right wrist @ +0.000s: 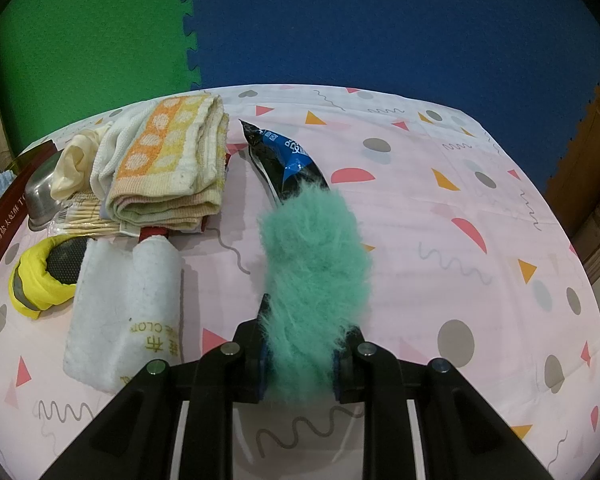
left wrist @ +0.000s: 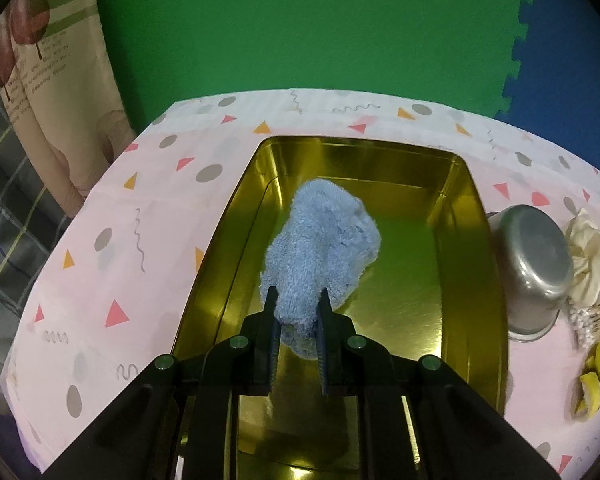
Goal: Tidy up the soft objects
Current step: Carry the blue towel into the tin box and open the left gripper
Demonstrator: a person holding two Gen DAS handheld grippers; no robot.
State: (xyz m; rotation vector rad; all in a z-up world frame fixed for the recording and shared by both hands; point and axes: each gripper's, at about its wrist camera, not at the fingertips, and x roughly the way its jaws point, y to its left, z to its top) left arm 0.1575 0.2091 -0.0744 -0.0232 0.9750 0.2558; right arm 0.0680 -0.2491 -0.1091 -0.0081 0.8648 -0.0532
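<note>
My left gripper (left wrist: 298,300) is shut on a light blue fluffy cloth (left wrist: 324,240) and holds it over the gold metal tin (left wrist: 476,216); the cloth's far end hangs down into the tin. My right gripper (right wrist: 304,322) is shut on a teal furry item (right wrist: 316,256) and holds it above the pink patterned tablecloth (right wrist: 460,240). In the right wrist view a folded orange and yellow towel (right wrist: 172,160), a white cloth (right wrist: 120,304) with yellow lettering, a cream cloth (right wrist: 76,164) and a yellow rolled item (right wrist: 36,280) lie at the left.
An upturned steel bowl (left wrist: 536,264) stands right of the tin, with a cream cloth (left wrist: 592,256) and yellow item (left wrist: 596,384) beyond. A black and blue snack packet (right wrist: 284,156) lies past the teal item. A pack of cotton swabs (right wrist: 80,216) and a dark red box lid (right wrist: 4,216) sit far left.
</note>
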